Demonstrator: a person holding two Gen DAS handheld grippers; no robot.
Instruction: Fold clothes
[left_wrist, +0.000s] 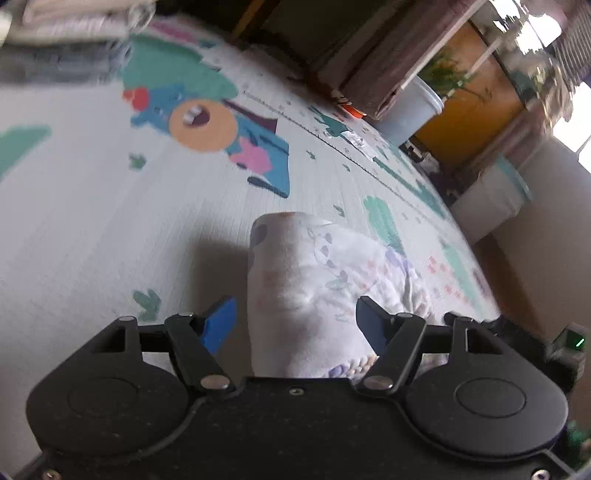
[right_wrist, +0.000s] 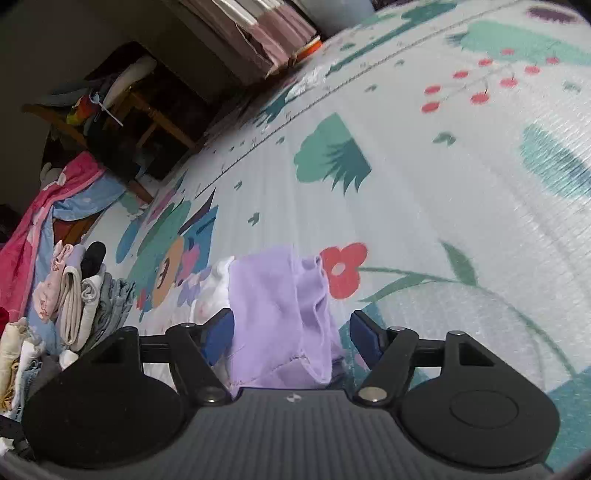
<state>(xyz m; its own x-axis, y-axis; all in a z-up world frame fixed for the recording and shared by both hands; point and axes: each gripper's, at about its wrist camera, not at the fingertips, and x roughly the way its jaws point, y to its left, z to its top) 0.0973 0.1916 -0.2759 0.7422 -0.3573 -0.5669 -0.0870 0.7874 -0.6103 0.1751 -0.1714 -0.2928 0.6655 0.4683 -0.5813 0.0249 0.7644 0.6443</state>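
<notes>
Garment (left_wrist: 314, 280) sits folded on the mat (left_wrist: 110, 229) between my left gripper (left_wrist: 295, 325) and right gripper (right_wrist: 291, 332), jaws wide, gripping nothing. Looks done; stack (right_wrist: 85, 295) beside it, loose pile (right_wrist: 40, 210) maybe left.

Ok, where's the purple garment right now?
Right wrist view: the purple garment lies on the play mat between the open right tongs, beside the red flower print.
</notes>
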